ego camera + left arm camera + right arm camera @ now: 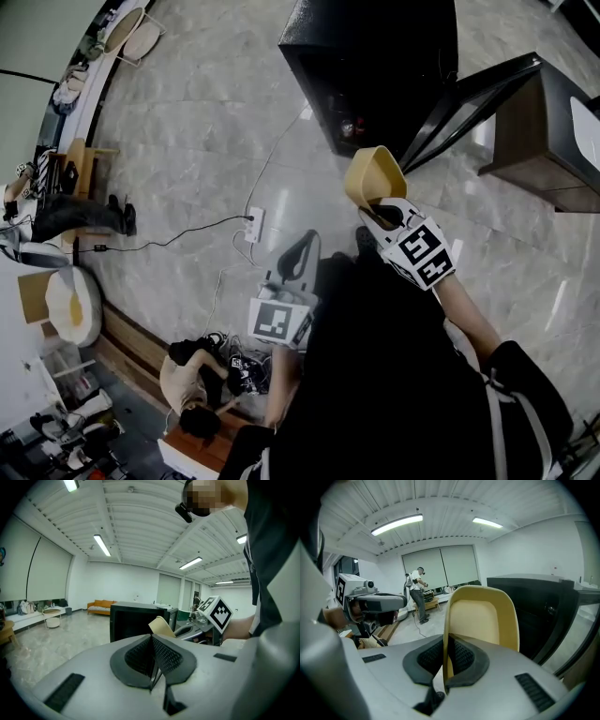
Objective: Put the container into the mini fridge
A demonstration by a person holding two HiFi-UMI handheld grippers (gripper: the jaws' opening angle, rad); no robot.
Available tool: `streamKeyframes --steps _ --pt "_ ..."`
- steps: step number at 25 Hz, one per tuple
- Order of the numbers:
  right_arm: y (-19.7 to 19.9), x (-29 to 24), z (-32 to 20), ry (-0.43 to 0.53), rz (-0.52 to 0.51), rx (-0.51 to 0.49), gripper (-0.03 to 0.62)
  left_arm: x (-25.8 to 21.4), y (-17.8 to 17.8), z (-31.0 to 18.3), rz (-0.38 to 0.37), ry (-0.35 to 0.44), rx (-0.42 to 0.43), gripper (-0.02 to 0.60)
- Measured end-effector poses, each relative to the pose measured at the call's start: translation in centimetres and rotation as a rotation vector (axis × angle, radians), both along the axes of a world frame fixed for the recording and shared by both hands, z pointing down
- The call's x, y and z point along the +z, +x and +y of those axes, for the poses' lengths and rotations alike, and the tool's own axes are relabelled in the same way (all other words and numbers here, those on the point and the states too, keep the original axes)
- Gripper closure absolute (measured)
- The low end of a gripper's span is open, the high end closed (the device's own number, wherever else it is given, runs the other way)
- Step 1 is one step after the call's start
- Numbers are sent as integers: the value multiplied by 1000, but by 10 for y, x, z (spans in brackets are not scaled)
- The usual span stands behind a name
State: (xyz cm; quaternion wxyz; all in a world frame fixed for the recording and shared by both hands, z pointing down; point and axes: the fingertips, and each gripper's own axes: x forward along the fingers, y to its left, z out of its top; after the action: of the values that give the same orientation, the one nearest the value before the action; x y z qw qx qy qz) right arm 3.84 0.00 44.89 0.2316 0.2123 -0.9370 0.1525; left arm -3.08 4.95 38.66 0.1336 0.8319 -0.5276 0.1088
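Over pale marble floor point(187, 141), before the open black mini fridge point(375, 66): pinches yellow container point(372, 175) by its wall in right claw point(446, 658), outside the fridge; carries left claw point(152, 656) pressed together, empty

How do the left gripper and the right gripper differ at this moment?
The right gripper is shut on the wall of the yellow container, while the left gripper is shut on nothing. In the head view the right gripper is close to the open mini fridge, and the left gripper sits farther back from it. Both are closed, and both point roughly toward the fridge.
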Motion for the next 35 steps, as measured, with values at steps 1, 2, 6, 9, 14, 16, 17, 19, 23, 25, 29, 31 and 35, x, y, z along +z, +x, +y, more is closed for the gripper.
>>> streamKeyframes --steps 1,2,6,9,14,16,17,19,23,25,29,31,35 --pt "1 3 -2 -8 4 1 573 -1 1 -4 -2 1 4 549" --pt "1 7 -3 -16 9 2 574 -2 2 -7 -3 -2 5 548" --pt "3 15 -3 -44 20 10 574 2 1 -12 12 -16 21 548" --pt "1 18 -6 -51 23 18 574 3 -3 -18 22 -17 27 548" --pt "-11 19 -16 -42 38 29 574 8 -16 -34 29 -10 58 548" --pt "-16 17 -24 -39 45 32 574 5 -23 -44 26 -15 61 548" --pt "-19 16 -30 -38 50 31 574 2 -27 -51 26 -11 62 548" --pt "-23 18 -43 -33 70 25 574 -2 -34 -65 33 3 65 548" --pt "-22 40 -72 -22 142 21 574 3 -48 -88 29 -8 68 548" --pt "-24 52 -83 -23 174 23 574 6 -54 -95 17 -19 76 548" --pt "-28 72 -106 9 263 15 574 2 -61 -105 30 -27 103 548" --pt "-28 87 -119 19 307 19 574 5 -63 -110 29 -32 116 548" --pt "-29 119 -146 37 394 45 574 4 -66 -122 62 -18 133 548"
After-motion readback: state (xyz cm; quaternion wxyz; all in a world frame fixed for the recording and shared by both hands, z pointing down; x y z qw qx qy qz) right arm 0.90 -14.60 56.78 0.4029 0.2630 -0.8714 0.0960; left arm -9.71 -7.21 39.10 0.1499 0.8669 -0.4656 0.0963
